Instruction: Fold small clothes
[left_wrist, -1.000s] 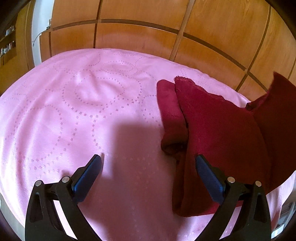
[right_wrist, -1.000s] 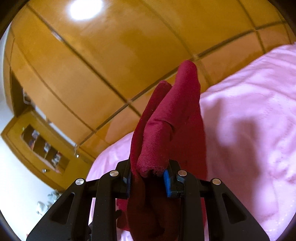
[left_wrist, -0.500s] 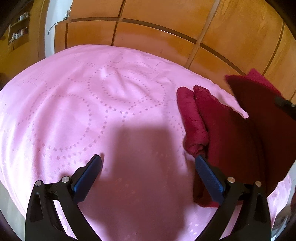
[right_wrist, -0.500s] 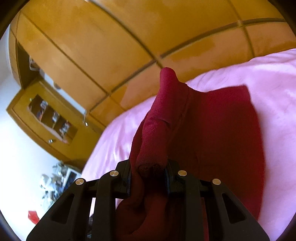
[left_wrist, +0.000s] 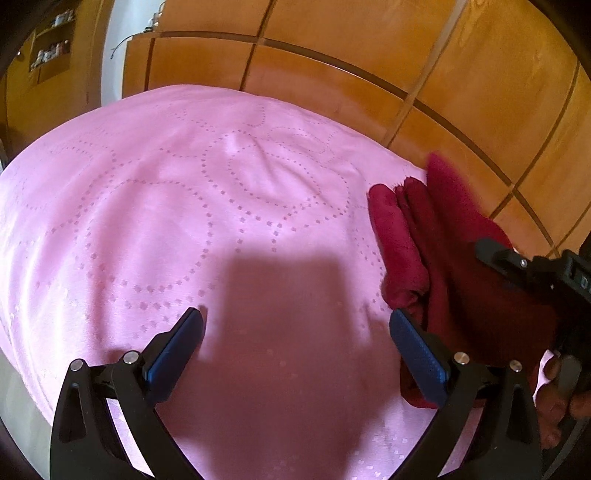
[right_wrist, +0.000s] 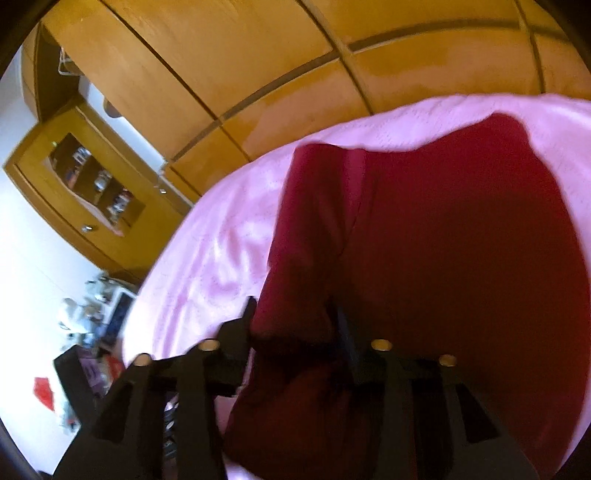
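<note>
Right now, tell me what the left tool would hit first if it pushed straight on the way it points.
Most likely the pink bedspread. The left tool stands open and empty, angled down at bare cover. The dark red garment lies off to its right side, apparently outside that line, though depth is hard to judge.

No text, label, brand, number or sign can be read in either view. In the left wrist view, the right gripper (left_wrist: 554, 273) at about 3 o'clock bears a pale mark like a letter, too small and cut off to make out. In the right wrist view, the shelf (right_wrist: 96, 181) at about 9 o'clock holds small items, too blurred to show any lettering.
</note>
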